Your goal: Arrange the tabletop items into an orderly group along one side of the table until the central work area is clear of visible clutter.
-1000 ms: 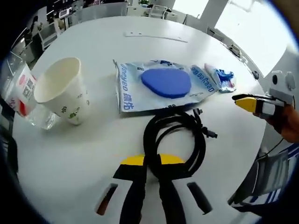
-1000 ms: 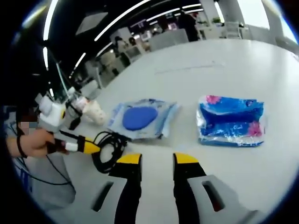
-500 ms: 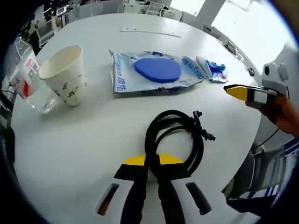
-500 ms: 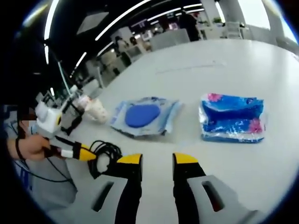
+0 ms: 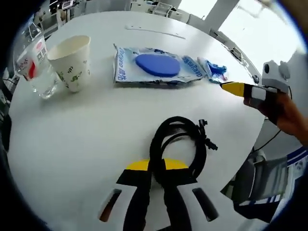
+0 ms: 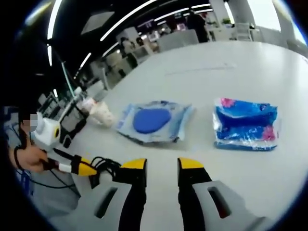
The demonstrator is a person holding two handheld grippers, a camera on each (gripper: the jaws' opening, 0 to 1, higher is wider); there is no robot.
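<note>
Two grippers work the white bench (image 5: 72, 134): the left gripper (image 5: 152, 169) clamps a coiled black cable (image 5: 180, 144) just ahead of itself, while the right gripper (image 6: 161, 166) hangs open, empty. Dragging slowly should keep the coil intact.

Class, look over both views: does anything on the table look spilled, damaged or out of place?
Nothing stands out. The paper cup and clear cup stand upright, the wipes pack lies flat, and the black cable is coiled in the left gripper.
</note>
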